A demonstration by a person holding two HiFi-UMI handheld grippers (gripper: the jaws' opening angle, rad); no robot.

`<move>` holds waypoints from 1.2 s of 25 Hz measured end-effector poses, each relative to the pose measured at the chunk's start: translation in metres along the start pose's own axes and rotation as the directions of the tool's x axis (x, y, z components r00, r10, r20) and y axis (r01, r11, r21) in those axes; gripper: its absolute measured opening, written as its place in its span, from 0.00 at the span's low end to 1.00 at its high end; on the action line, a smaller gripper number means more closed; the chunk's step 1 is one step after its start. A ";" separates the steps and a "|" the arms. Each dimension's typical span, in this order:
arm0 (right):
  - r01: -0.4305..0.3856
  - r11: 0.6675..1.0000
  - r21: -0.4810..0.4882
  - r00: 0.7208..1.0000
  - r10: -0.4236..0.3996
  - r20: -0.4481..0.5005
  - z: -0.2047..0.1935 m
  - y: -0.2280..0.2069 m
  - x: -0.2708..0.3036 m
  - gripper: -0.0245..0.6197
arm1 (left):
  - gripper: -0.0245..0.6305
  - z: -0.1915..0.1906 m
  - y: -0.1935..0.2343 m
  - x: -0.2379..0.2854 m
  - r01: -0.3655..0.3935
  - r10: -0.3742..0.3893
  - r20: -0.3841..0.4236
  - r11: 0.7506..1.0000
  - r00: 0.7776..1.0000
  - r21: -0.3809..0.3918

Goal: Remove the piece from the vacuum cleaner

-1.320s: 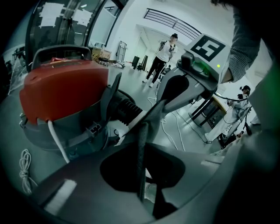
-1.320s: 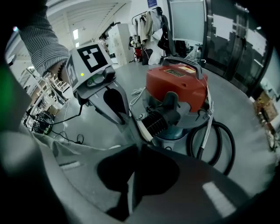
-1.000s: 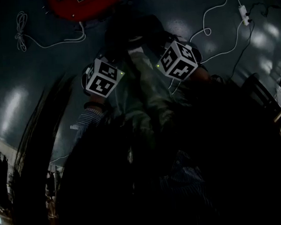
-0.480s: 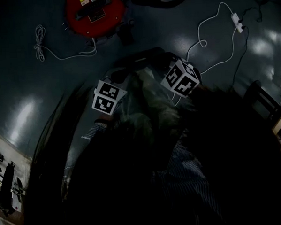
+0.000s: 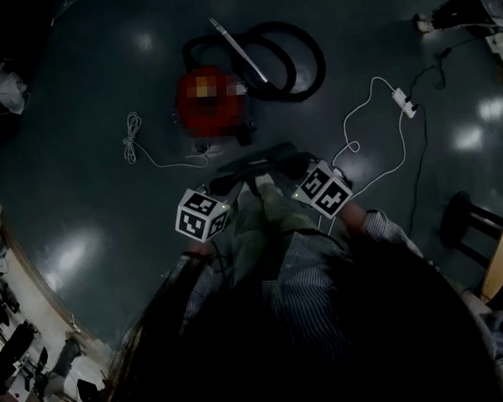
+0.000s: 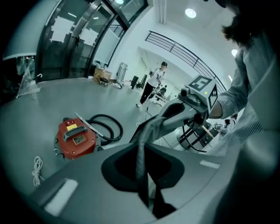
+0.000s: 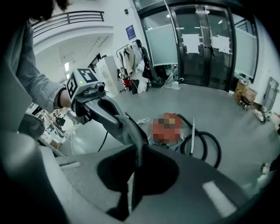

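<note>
The red vacuum cleaner point(image 5: 204, 102) stands on the dark floor, its black hose point(image 5: 294, 55) and metal wand point(image 5: 242, 49) coiled behind it. A grey-green cloth piece point(image 5: 265, 212) hangs in the air between both grippers, well clear of the vacuum. My left gripper point(image 5: 230, 182) is shut on one edge of it, my right gripper point(image 5: 290, 164) on the other. In the left gripper view the cloth point(image 6: 142, 144) runs out of the closed jaws toward the right gripper point(image 6: 183, 109). The right gripper view shows the cloth point(image 7: 133, 140) pinched the same way, with the vacuum point(image 7: 168, 127) beyond.
A coiled white cable point(image 5: 133, 135) lies left of the vacuum. Another white cable with a power strip point(image 5: 402, 104) trails to the right, near a black stool point(image 5: 467, 218). A person point(image 6: 151, 85) walks far off. Glass doors point(image 7: 205, 43) close the hall.
Both grippers have risen together with the cloth between them. The vacuum now looks smaller and farther off, and its hose and wand have come into view.
</note>
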State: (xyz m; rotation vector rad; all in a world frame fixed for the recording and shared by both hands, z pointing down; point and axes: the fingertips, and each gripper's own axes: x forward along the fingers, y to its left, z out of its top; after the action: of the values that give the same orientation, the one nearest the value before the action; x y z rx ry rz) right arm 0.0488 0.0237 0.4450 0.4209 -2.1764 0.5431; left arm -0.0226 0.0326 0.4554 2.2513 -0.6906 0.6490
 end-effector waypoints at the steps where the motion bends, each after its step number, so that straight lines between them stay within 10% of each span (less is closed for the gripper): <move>1: 0.006 1.000 -0.001 1.000 -0.006 0.021 0.011 0.004 -0.009 0.06 | 0.08 0.011 -0.003 -0.010 -0.018 0.018 0.024 1.000 1.000 0.002; 13: 0.055 0.998 0.006 0.964 -0.055 0.261 0.117 0.020 -0.079 0.06 | 0.08 0.100 -0.021 -0.107 -0.106 0.133 0.318 0.989 0.939 -0.100; 30: 0.039 0.996 0.074 0.940 -0.062 0.335 0.141 0.033 -0.090 0.06 | 0.08 0.116 -0.023 -0.135 -0.118 0.157 0.370 0.985 0.916 -0.126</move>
State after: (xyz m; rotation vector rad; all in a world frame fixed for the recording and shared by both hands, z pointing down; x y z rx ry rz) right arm -0.0048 -0.0105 0.2864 0.6444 -2.4708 0.5480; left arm -0.0782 0.0024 0.2876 2.2682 -1.0546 0.2312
